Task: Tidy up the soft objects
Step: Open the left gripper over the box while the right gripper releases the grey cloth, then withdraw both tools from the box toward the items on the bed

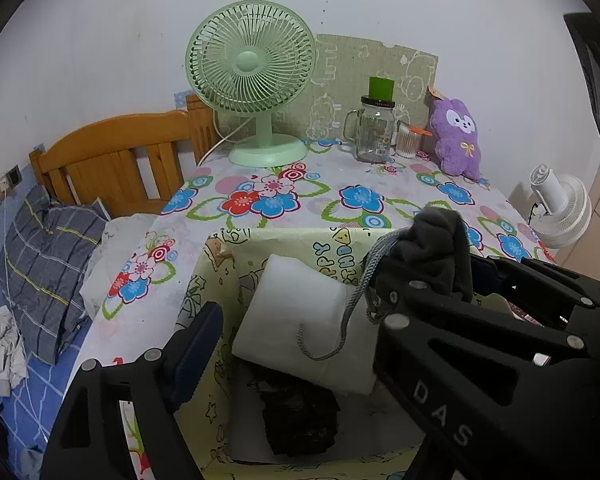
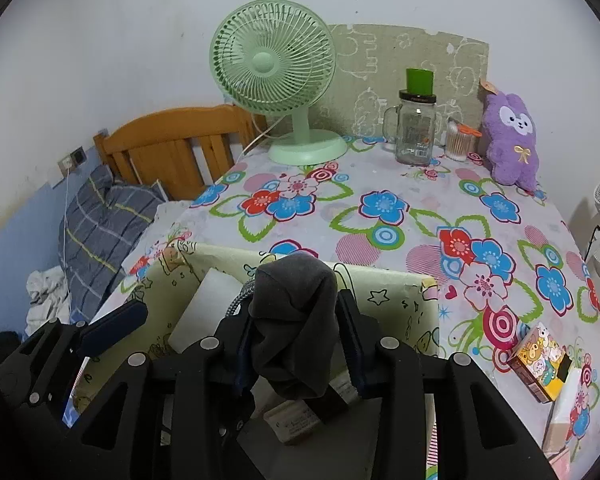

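A dark grey cloth point(image 2: 292, 280) with a braided grey cord point(image 1: 352, 304) hangs above an open yellow cartoon-print box point(image 2: 380, 276). My right gripper point(image 2: 296, 314) is shut on the cloth, both pads pressing its bunched middle. In the left wrist view the cloth point(image 1: 432, 248) is at the right, and its cord trails onto a white foam block point(image 1: 300, 320) inside the box point(image 1: 300, 236). A black bundle point(image 1: 300, 412) lies under the block. My left gripper point(image 1: 296, 320) stands open over the box with nothing gripped; one of its fingers point(image 2: 112, 328) shows left of the cloth. A purple plush toy point(image 2: 510, 140) leans against the wall.
The flowered tablecloth point(image 2: 400, 216) carries a green desk fan point(image 2: 276, 72), a glass jar mug point(image 2: 414, 136), a cotton swab pot point(image 2: 458, 144) and a small cartoon carton point(image 2: 540, 360). A wooden bed with a grey plaid pillow point(image 1: 48, 264) is at left, a white fan point(image 1: 560, 204) at right.
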Motion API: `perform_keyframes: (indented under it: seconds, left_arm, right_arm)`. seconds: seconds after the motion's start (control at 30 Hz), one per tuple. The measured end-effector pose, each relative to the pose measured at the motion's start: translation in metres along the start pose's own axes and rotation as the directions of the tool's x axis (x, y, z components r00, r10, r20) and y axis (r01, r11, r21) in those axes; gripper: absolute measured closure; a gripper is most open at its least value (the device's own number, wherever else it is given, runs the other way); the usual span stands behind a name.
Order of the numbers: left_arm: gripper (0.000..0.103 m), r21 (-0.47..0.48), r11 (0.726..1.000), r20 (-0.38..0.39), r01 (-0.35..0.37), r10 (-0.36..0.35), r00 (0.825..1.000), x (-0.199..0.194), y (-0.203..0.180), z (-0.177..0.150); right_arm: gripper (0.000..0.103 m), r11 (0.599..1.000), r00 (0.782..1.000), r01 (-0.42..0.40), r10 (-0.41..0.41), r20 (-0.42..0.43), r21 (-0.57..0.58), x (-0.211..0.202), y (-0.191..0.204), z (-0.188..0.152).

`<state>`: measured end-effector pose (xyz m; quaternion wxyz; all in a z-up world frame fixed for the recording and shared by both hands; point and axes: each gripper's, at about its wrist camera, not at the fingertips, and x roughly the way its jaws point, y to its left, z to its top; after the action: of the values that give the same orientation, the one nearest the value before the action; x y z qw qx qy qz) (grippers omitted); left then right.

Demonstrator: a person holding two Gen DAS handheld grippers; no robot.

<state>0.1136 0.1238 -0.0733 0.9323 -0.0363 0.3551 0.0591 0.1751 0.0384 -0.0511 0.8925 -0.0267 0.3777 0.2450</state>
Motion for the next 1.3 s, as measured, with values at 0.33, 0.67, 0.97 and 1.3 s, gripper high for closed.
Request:
perform_keyframes:
  seconds: [0.33,0.67,0.97,1.3]
  left_arm:
    - [0.010,-0.013,1.000,-0.006,0.020,-0.020,1.000,-0.002,0.000,0.001]
    - [0.008,0.010,1.000,0.018,0.019,-0.019,1.000,-0.016,-0.014,0.005]
    - [0.006,0.032,0.999,0.046,0.008,-0.009,0.999,-0.033,-0.028,0.011]
    - [0.003,0.054,0.999,0.090,-0.008,0.004,0.996,-0.057,-0.047,0.018]
  right_arm:
    - [0.021,0.999,0.999,0.014,-0.013,0.033,-0.034,-0.009,0.001,0.000]
    - [0.018,0.999,0.997,0.047,-0.047,0.062,-0.011,-0.029,-0.008,-0.001]
    - [0.011,0.997,0.991,0.082,-0.082,0.101,0.009,-0.053,-0.017,0.001]
    - [0.007,0.994,0.983,0.101,-0.106,0.152,0.040,-0.084,-0.029,0.002]
